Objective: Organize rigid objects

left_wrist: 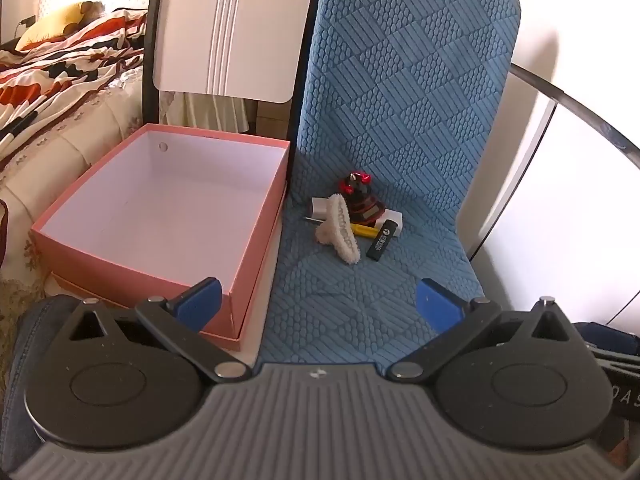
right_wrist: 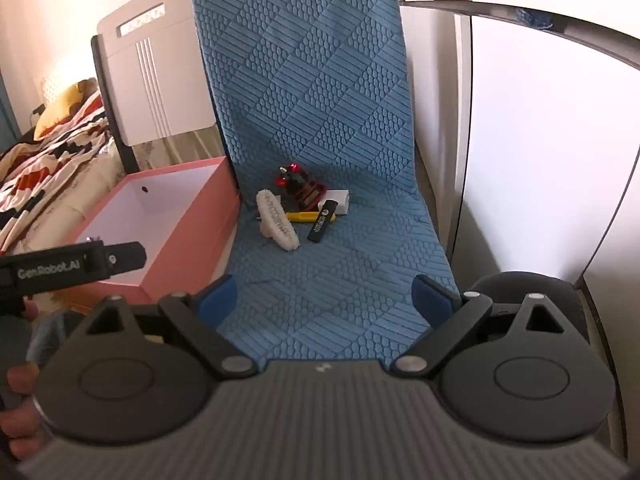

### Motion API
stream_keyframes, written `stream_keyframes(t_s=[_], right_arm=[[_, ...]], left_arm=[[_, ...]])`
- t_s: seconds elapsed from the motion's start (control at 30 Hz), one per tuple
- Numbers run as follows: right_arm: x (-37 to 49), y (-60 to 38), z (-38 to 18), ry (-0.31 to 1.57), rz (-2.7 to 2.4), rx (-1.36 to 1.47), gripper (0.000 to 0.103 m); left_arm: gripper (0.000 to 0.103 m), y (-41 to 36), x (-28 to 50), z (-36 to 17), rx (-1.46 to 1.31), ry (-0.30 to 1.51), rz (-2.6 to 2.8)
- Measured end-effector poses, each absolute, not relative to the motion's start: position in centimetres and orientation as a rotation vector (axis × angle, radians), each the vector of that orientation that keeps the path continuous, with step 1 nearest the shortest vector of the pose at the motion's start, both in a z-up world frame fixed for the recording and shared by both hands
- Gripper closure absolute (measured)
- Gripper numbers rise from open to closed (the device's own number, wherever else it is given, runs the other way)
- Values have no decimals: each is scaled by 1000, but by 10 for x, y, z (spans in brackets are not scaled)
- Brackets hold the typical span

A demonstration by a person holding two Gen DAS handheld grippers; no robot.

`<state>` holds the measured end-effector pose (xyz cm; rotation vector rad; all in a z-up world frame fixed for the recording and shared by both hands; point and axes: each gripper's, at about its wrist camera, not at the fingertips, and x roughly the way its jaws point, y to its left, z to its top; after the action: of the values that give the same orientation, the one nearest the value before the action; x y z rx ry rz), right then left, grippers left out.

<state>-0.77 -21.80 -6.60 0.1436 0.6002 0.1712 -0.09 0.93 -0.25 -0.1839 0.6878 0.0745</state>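
Your left gripper (left_wrist: 319,303) hangs with its blue pads spread wide and nothing between them, low over the front of the seat, and your right gripper (right_wrist: 325,300) is just as wide apart and bare, aimed at the same spot. Before you stands the blue quilted chair cover (left_wrist: 400,92), running from backrest down over the seat. Just beside it on the left sits the pink box (left_wrist: 160,216), lid off, its white inside showing. The small things lie clustered at the back of the seat, near the box's far corner: a fuzzy cream hair claw clip (left_wrist: 339,229) in front, a red and black toy (left_wrist: 360,196) upright behind it, a white charger block (left_wrist: 390,216) touching the toy's base, a black stick (left_wrist: 383,240) with white print too small to read, and a yellow-handled tool (left_wrist: 364,231) lying between clip and stick. In the right wrist view, the black bar (right_wrist: 72,266) crossing in front of the box reads "GenRobot.AI".
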Motion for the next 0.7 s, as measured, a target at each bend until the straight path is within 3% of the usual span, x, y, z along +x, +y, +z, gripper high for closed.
stream_keyframes(t_s=[0.7], right_arm=[[-3, -219, -70, 616, 174, 139, 8]], left_arm=[[0, 10, 1, -6, -188, 694, 68]])
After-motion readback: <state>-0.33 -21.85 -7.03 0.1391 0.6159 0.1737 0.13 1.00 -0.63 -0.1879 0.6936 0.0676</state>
